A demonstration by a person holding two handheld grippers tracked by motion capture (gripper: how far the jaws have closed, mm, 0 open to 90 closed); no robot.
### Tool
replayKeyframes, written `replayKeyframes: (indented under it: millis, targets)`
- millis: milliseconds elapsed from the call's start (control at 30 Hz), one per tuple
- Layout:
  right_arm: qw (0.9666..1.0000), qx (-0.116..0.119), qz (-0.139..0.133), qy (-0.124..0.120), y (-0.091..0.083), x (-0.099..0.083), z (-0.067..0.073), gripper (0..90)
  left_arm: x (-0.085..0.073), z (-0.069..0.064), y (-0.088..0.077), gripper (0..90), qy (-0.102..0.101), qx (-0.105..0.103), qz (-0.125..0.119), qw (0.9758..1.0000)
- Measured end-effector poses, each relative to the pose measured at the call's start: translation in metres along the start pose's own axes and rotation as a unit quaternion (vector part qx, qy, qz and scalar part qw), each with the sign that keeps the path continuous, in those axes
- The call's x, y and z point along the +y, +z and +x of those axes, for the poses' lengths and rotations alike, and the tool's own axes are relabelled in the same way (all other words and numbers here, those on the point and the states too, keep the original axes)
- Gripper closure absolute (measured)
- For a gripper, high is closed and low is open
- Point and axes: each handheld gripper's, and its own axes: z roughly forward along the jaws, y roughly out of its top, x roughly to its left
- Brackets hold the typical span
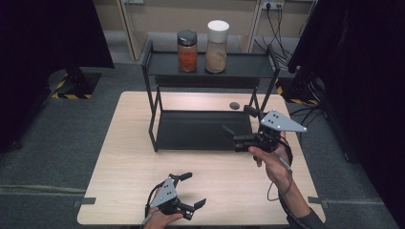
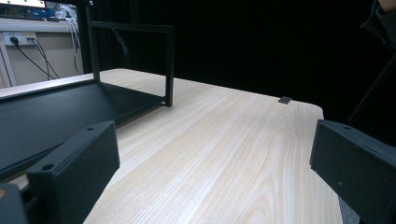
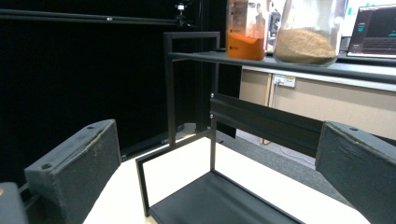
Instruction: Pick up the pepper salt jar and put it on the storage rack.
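Resting low over the near edge of the wooden table (image 1: 129,162), the left gripper (image 1: 193,190) has its jaws spread wide with nothing between them, pointing across the bare wood toward the person's right. Ahead of it and to its left, in its own view, lies the bottom shelf of the black two-tier rack (image 2: 56,112), well apart from the jaws.

Farther right, the right gripper (image 1: 239,123) is held in the person's hand (image 1: 274,164) at the rack's right end, its jaws also wide and empty, reaching in beside the lower shelf. Above and beyond this gripper, on the rack's top shelf, stand two jars just beside each other: the jar of orange spice (image 1: 187,50) with a dark lid on the left, and the jar of tan powder (image 1: 217,46) with a white lid on the right.
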Motion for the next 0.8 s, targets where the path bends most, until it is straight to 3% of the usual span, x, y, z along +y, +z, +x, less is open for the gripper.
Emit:
replayKeyframes:
  millis: [800]
  targets:
    - [0.9999, 0.006, 0.002, -0.009, -0.028, -0.047, 0.023, 0.3, 0.000, 0.000, 0.000, 0.8, 0.004, 0.001, -0.002, 1.0000]
